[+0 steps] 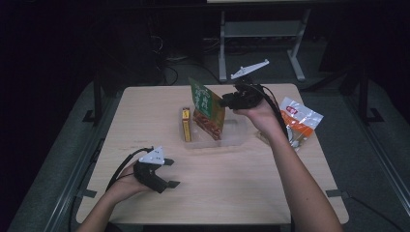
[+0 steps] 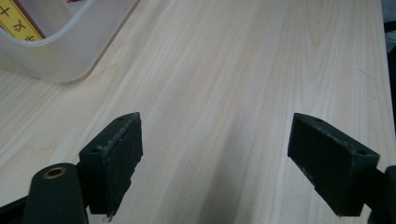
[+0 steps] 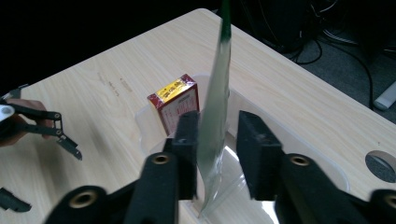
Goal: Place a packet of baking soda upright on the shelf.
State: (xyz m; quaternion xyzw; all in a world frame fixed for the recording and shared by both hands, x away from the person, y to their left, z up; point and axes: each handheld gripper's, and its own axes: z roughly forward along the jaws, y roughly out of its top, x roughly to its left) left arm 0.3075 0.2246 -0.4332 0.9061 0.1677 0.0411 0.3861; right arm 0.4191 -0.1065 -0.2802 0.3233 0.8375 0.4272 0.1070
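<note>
A green snack bag point(image 1: 208, 108) stands upright in a clear plastic container point(image 1: 238, 140) at the middle back of the table. My right gripper point(image 1: 224, 101) is at the bag's upper right edge. In the right gripper view the bag's thin edge point(image 3: 218, 93) runs between the jaws of the right gripper point(image 3: 217, 126); it lies by the left pad point(image 3: 189, 135), with a gap to the other pad, so the jaws are open. A yellow and red box point(image 1: 186, 124) stands on end at the container's left side. My left gripper point(image 1: 171, 173) rests open at the front left, with nothing between its jaws point(image 2: 217, 154).
An orange and white snack packet point(image 1: 299, 121) lies at the table's right edge. The container's rounded corner point(image 2: 60, 51) lies ahead and to the left in the left gripper view. A round hole point(image 3: 380, 165) marks the tabletop. Bare wood stretches between the two hands.
</note>
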